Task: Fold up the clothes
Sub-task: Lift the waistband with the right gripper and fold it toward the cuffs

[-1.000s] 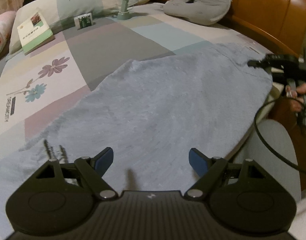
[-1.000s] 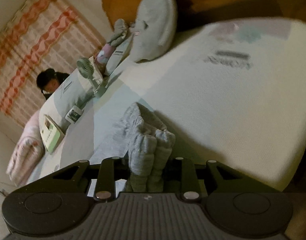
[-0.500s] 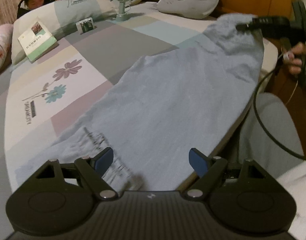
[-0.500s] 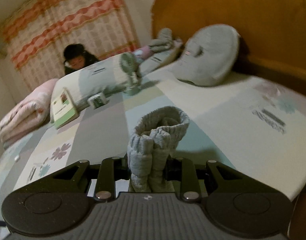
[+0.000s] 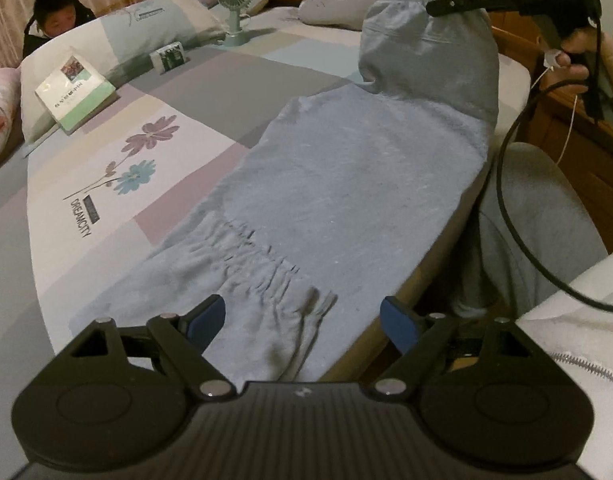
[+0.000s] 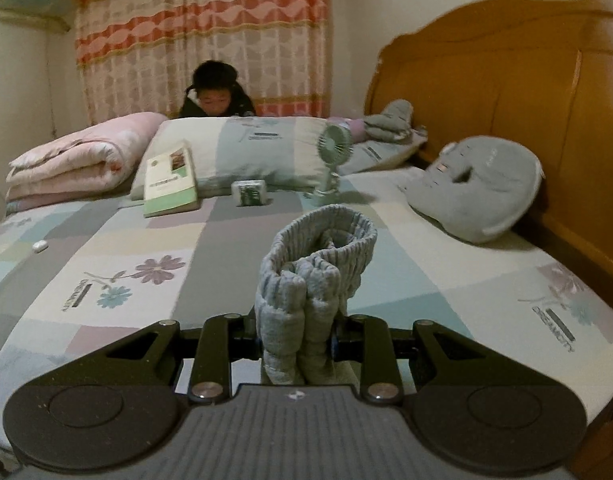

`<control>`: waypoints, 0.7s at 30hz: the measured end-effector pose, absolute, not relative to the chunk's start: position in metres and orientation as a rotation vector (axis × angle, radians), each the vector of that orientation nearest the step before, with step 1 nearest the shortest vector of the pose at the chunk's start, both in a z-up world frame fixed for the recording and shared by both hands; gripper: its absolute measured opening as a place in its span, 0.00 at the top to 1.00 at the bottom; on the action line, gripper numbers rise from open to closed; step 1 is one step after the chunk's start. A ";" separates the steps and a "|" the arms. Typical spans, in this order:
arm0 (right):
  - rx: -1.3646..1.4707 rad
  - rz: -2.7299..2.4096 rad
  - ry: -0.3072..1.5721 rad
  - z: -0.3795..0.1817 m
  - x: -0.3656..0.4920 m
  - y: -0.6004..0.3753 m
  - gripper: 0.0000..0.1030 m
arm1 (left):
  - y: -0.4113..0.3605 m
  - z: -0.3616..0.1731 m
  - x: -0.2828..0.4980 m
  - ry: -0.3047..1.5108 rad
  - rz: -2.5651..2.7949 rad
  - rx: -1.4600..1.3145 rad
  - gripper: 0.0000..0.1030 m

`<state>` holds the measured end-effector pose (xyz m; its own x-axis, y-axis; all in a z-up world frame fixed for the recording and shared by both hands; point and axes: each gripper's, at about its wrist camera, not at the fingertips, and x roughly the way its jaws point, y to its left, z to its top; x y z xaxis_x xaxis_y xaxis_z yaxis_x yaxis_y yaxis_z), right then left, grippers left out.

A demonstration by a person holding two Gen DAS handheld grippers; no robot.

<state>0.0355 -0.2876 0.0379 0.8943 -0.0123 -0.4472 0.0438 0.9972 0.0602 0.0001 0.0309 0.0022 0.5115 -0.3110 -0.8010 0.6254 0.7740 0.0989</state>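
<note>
Left tongs (image 5: 302, 318) spread wide, blue pads (image 5: 206, 316) well apart, gripping nothing, poised just above the gathered cuff end of the grey sweatpants (image 5: 346, 184). Right tongs (image 6: 296, 340) clamped tight on a bunched fold of the ribbed waistband (image 6: 318, 256), seen from the left wrist camera (image 5: 454, 0) holding that end lifted clear of the bed (image 5: 66, 216).

Bed covered in a patchwork sheet with flower prints and lettering. Wooden headboard (image 6: 506, 92) along the far right edge. Striped curtain (image 6: 202, 32) behind the far side. Sweatpants stretched along the near right edge of the bed, legs flat on the sheet, waistband end raised and draped down from the right tongs, cuffs crumpled near the left tongs. Folded pink quilt (image 6: 74, 160) at the far left corner. Large patterned pillow (image 6: 246, 152) along the far edge, a child (image 6: 214, 92) in dark clothing just behind it. Grey cushion (image 6: 478, 188) resting near the headboard. Green-and-white book (image 6: 168, 182) leaning against the pillow. Small green fan (image 6: 332, 156) upright beside the pillow. Small box (image 6: 248, 194) between book and fan. Black cable (image 5: 518, 208) looping down off the right edge of the bed from the right hand (image 5: 574, 60). Tiny white item (image 6: 39, 245) lying alone near the left edge.
</note>
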 end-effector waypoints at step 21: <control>-0.185 0.160 0.493 0.044 0.036 -0.136 0.71 | 0.078 0.002 -0.023 0.864 -0.623 0.446 0.17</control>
<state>0.0362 -0.1364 0.0444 0.8692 0.1079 -0.4826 -0.1967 0.9708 -0.1371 -0.0230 0.0784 0.0016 0.4931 -0.3214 -0.8084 0.6656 0.7378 0.1126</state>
